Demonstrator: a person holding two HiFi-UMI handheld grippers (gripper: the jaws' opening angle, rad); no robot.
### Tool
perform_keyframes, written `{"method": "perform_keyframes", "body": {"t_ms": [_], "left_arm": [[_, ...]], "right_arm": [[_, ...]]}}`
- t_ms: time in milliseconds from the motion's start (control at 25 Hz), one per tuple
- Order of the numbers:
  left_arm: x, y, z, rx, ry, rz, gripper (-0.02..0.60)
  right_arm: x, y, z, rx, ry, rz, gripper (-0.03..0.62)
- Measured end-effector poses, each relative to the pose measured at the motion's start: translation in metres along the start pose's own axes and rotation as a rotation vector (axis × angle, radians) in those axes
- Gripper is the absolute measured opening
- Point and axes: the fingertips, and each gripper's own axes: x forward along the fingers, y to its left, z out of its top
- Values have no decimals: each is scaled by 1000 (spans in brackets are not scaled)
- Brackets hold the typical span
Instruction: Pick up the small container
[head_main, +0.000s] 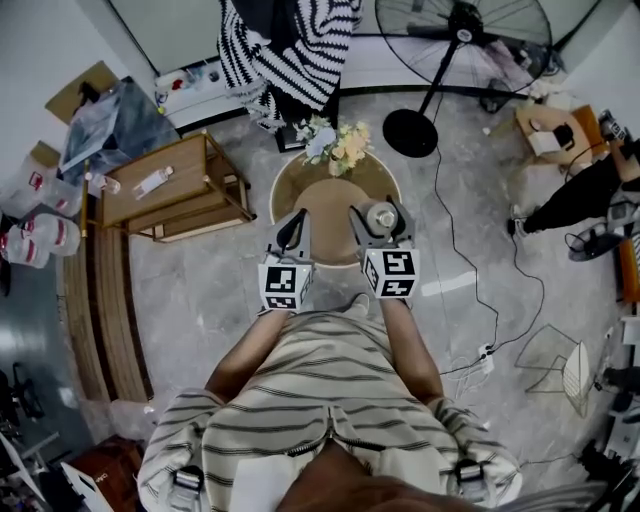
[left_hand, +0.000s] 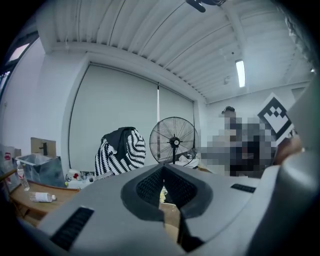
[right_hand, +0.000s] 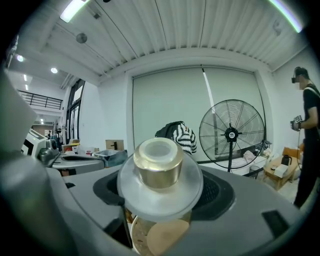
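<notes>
The floor (head_main: 200, 290) is grey stone with pale lines. A big standing fan (head_main: 462, 35) is far off on the right. A black and white striped cloth (head_main: 290, 50) hangs at the far side. A wooden table (head_main: 165, 180) stands on the left. The white ceiling (left_hand: 150, 40) has ribs and a long light (left_hand: 240, 73). A wide pale blind (left_hand: 115, 120) covers the far wall.

Small clear container (right_hand: 159, 172), gold-knobbed lid, upright between jaws of the right tool (head_main: 380, 226).
</notes>
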Motion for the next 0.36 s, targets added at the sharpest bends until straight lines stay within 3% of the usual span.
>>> {"method": "perform_keyframes", "body": {"t_ms": [360], "left_arm": [[9,5,9,17,-26,6,2]], "right_arm": [[9,0,10,-10,-37,17,345]]}}
